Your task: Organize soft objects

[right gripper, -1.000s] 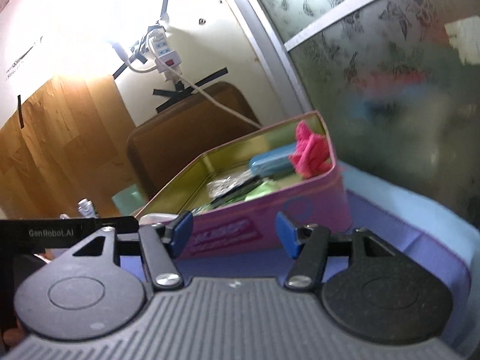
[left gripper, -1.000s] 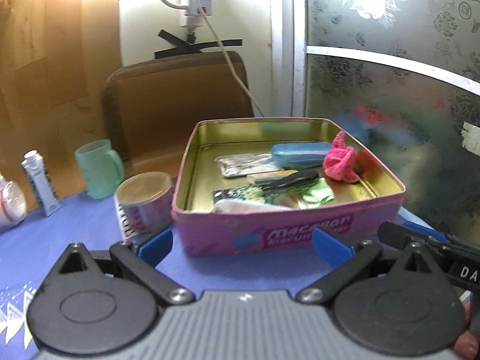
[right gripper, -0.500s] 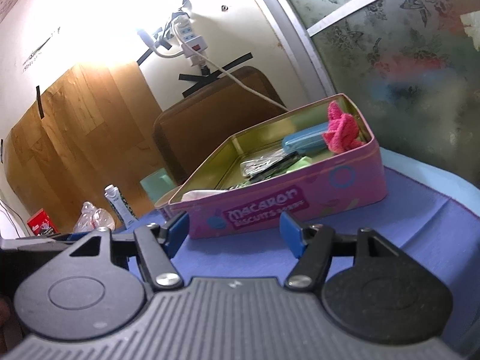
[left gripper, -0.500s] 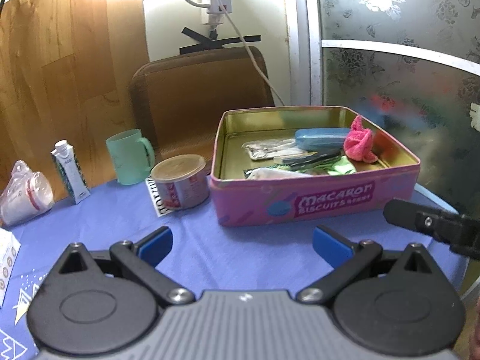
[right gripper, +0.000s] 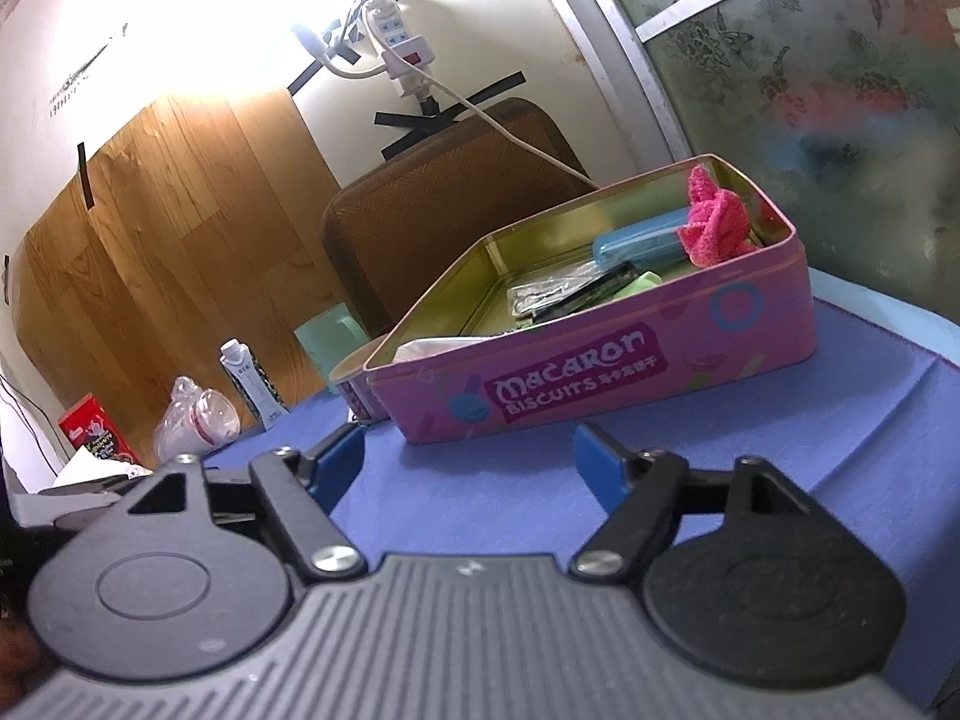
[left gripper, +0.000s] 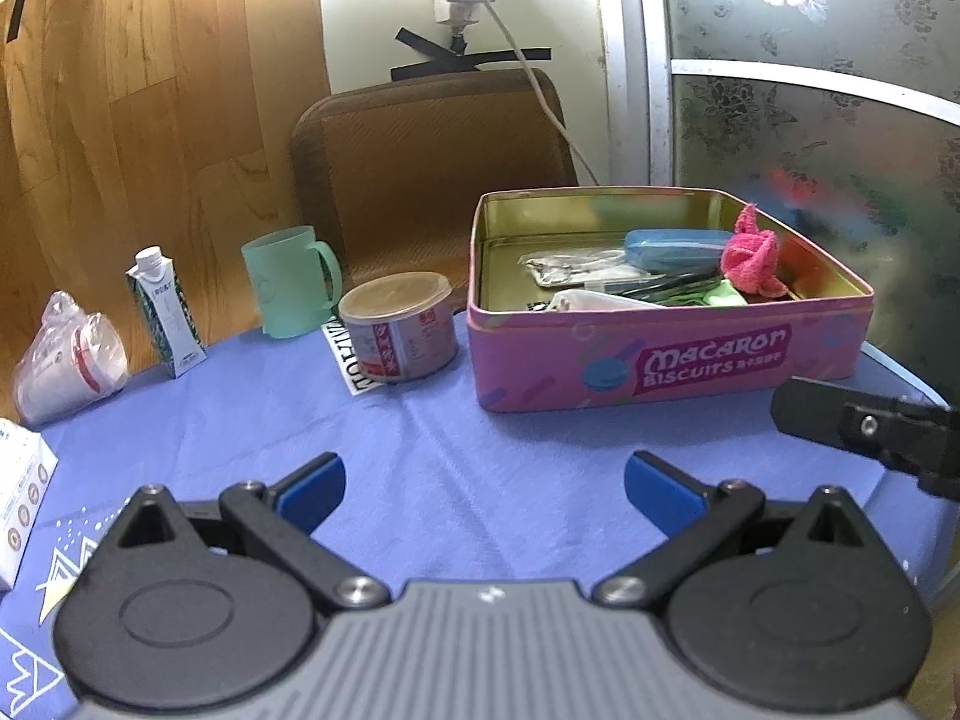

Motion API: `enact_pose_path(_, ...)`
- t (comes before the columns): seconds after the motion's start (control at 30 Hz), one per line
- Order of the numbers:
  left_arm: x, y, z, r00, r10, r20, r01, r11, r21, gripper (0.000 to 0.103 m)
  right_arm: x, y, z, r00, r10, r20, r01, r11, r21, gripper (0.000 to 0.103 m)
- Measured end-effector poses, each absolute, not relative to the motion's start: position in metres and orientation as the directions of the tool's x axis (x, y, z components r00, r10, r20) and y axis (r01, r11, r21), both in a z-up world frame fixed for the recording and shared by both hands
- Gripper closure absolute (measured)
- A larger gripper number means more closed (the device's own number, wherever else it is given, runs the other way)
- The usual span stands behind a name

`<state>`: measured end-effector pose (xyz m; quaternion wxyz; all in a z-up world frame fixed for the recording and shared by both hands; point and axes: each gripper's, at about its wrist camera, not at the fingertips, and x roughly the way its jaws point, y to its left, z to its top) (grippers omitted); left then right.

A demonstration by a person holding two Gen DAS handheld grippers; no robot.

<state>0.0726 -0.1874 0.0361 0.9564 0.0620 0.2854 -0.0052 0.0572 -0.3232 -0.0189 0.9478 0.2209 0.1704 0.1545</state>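
Note:
A pink Macaron biscuit tin (left gripper: pixel 660 360) (right gripper: pixel 600 378) stands open on the blue tablecloth. Inside lie a pink fluffy cloth (left gripper: pixel 751 253) (right gripper: pixel 714 225), a blue case (left gripper: pixel 672 247) (right gripper: pixel 636 243), a light green piece (left gripper: pixel 726 294), a clear packet (left gripper: pixel 570 264) and a white item (left gripper: pixel 594 302). My left gripper (left gripper: pixel 483 483) is open over the cloth, short of the tin, nothing between its pads. My right gripper (right gripper: pixel 468 459) is also in front of the tin; its jaws are opening and hold nothing. Part of the right gripper's body (left gripper: pixel 870 426) shows at the left wrist view's right edge.
Left of the tin stand a round tin can (left gripper: pixel 399 327), a green mug (left gripper: pixel 291 279), a small drink carton (left gripper: pixel 165 309) and a plastic-wrapped cup (left gripper: pixel 66 354). A white box (left gripper: pixel 18 504) sits at the near left. A brown chair back (left gripper: pixel 432 168) is behind the table.
Both grippers have drawn back from the tin, so it looks smaller and more of the table shows. The right gripper's jaws have spread wider.

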Motion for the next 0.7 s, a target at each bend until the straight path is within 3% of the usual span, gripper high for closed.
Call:
enact_pose_path(0.33, 0.0690, -0.1872, 0.0357, 0.863, 0.083, -0.499, 0.003, 0.986, 0.168, 0.000, 0.0567, -0.3189, -0.0186, 0.899, 0.359, -0.252, -0.217, 0.863, 0.457, 0.021)
enact_pose_path(0.7, 0.0654, -0.1896, 0.0374, 0.864, 0.056, -0.499, 0.027, 0.987, 0.157, 0.000, 0.0552, -0.3208, -0.0186, 0.903, 0.352, -0.246, -0.210, 0.862, 0.462, 0.019)
